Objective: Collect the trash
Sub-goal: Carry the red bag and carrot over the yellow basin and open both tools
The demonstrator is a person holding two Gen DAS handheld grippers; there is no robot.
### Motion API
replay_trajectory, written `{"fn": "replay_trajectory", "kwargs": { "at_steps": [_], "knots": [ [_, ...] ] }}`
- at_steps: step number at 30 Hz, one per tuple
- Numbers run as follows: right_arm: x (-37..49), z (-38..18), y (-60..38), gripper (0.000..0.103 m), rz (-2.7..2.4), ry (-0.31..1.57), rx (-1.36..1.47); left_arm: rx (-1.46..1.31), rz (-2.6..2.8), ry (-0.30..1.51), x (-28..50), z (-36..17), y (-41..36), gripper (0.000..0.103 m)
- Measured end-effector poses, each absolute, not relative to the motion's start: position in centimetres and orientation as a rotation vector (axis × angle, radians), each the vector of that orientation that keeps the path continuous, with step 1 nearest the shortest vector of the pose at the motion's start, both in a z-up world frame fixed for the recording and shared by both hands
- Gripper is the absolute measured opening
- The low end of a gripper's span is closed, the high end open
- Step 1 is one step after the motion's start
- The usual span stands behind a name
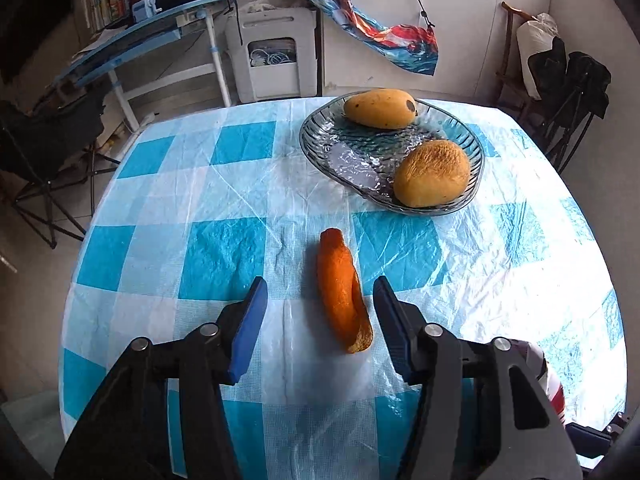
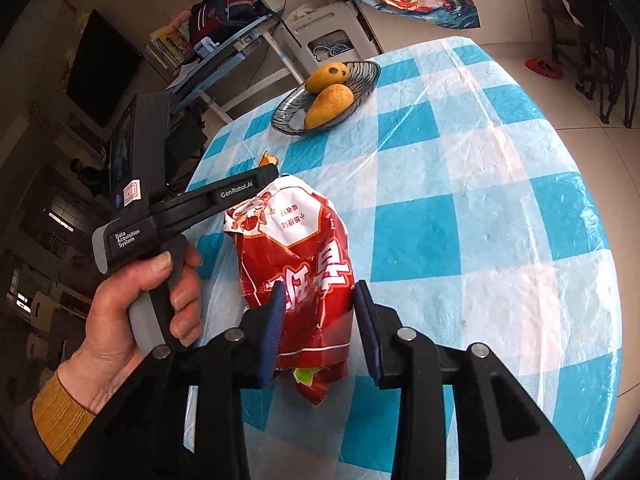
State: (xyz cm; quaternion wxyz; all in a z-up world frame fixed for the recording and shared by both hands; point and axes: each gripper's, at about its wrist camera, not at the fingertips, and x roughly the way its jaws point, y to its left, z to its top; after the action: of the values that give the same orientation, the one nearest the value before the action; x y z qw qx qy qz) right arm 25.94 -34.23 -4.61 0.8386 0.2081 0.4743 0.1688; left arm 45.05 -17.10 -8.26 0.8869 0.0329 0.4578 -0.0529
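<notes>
An orange fruit peel [image 1: 343, 292] lies on the blue-and-white checked tablecloth [image 1: 224, 256]. My left gripper [image 1: 320, 292] is open, its jaws either side of the peel's near half and apart from it. A red and white snack bag [image 2: 296, 264] lies crumpled on the tablecloth [image 2: 460, 216]. My right gripper [image 2: 319, 300] is open around the bag's lower part, its blue pads close to the bag's sides. The left gripper's body [image 2: 192, 208] shows in the right wrist view, held by a hand, with the peel's tip [image 2: 269, 158] just past it.
A glass plate [image 1: 320, 140] with two mangoes [image 1: 380, 108] [image 1: 432, 174] stands at the table's far side; it also shows in the right wrist view [image 2: 364, 76]. A corner of the snack bag [image 1: 548, 376] shows at the right. Chairs, a desk and a white cabinet stand around the table.
</notes>
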Motion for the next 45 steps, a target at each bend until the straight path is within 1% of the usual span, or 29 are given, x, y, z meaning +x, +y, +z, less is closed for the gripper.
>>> {"fn": "replay_trajectory", "kwargs": {
  "at_steps": [1,2,3,5,9,14,21,26,38,41,45],
  "knots": [
    [25.9,-4.8,-34.0,0.017,0.369,1.008,0.440,0.074,-0.117,0.936,44.9,-8.2,-17.1,0.017],
    [25.8,-4.8,-33.8,0.017,0.379,1.004,0.439,0.072,-0.134,0.931,44.7,-8.1,-17.0,0.015],
    [25.8,-4.7,-33.5,0.006,0.393,0.998,0.433,0.058,-0.147,0.930,44.4,-8.0,-16.8,0.014],
    [25.6,-4.2,-33.5,0.007,0.401,0.977,0.431,0.036,-0.150,0.893,43.0,-7.5,-15.7,0.012],
    [25.2,-3.6,-34.3,0.006,0.409,0.941,0.487,-0.013,-0.141,0.833,38.6,-5.6,-12.4,0.012],
    [24.2,-2.9,-34.7,0.006,0.422,0.915,0.542,-0.037,-0.112,0.801,32.3,-3.8,-8.5,0.012],
    [21.4,-1.6,-33.8,0.006,0.440,0.856,0.567,-0.046,-0.096,0.754,25.5,-1.3,-6.0,0.012],
    [19.6,-2.2,-33.3,0.006,0.442,0.845,0.608,-0.044,-0.101,0.725,22.8,-0.3,-5.4,0.012],
    [14.9,-1.6,-33.2,0.006,0.457,0.785,0.671,-0.075,-0.120,0.684,18.5,1.2,-4.2,0.012],
    [13.1,-0.8,-32.3,0.006,0.470,0.785,0.612,-0.083,-0.131,0.678,16.8,1.4,-3.9,0.012],
    [10.3,-0.3,-29.8,0.006,0.479,0.827,0.457,-0.095,-0.150,0.687,14.5,1.0,-3.7,0.012]
  ]
}}
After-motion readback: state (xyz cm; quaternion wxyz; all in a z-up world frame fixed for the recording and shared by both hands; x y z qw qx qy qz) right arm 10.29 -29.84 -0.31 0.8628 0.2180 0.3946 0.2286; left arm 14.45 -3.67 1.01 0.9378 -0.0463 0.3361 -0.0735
